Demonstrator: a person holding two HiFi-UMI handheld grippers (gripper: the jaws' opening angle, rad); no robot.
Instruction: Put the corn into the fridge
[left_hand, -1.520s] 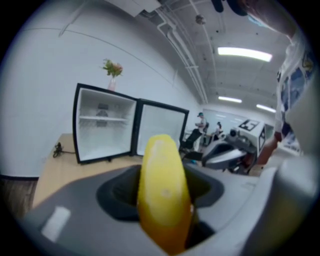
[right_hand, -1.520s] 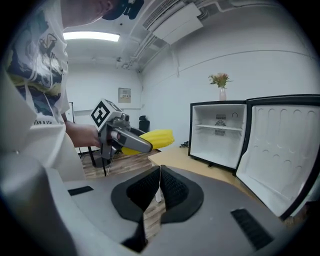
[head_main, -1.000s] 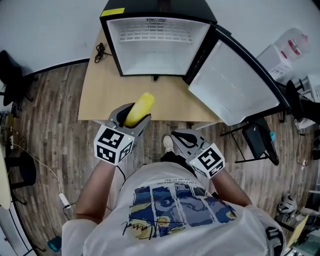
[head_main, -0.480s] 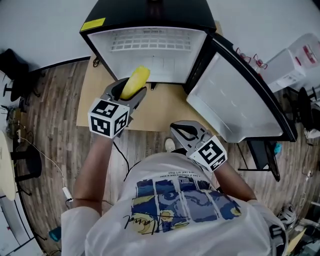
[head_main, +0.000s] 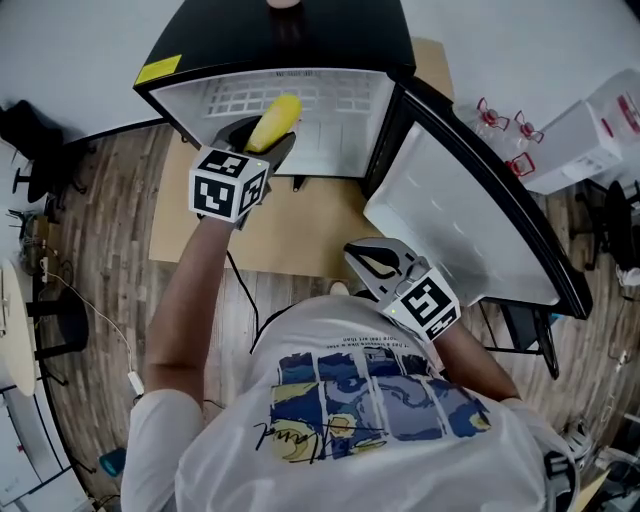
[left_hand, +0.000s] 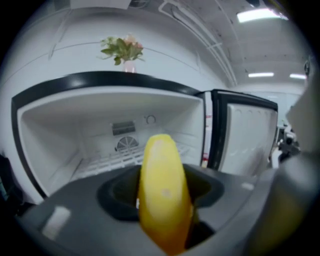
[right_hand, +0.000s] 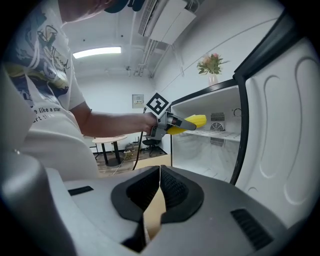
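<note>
The corn (head_main: 275, 122) is a smooth yellow cob, and my left gripper (head_main: 264, 138) is shut on it with the tip sticking out ahead. It sits at the mouth of the black fridge (head_main: 355, 100), whose white inside is open. In the left gripper view the corn (left_hand: 163, 186) stands between the jaws, aimed at the wire shelf (left_hand: 107, 161). My right gripper (head_main: 372, 266) hangs low near my body, shut and empty. The right gripper view shows the right gripper (right_hand: 159, 194) and, beyond it, the left gripper (right_hand: 172, 123) with the corn (right_hand: 194, 120).
The fridge door (head_main: 470, 220) swings wide open to the right. The fridge rests on a low wooden board (head_main: 300, 235) over plank flooring. A vase of flowers (left_hand: 122, 49) stands on the fridge top. A round table (right_hand: 107, 139) and chairs stand farther back.
My left gripper has carried the corn forward from above the board's edge up to the fridge opening. The right gripper has shifted forward a little, still shut.
</note>
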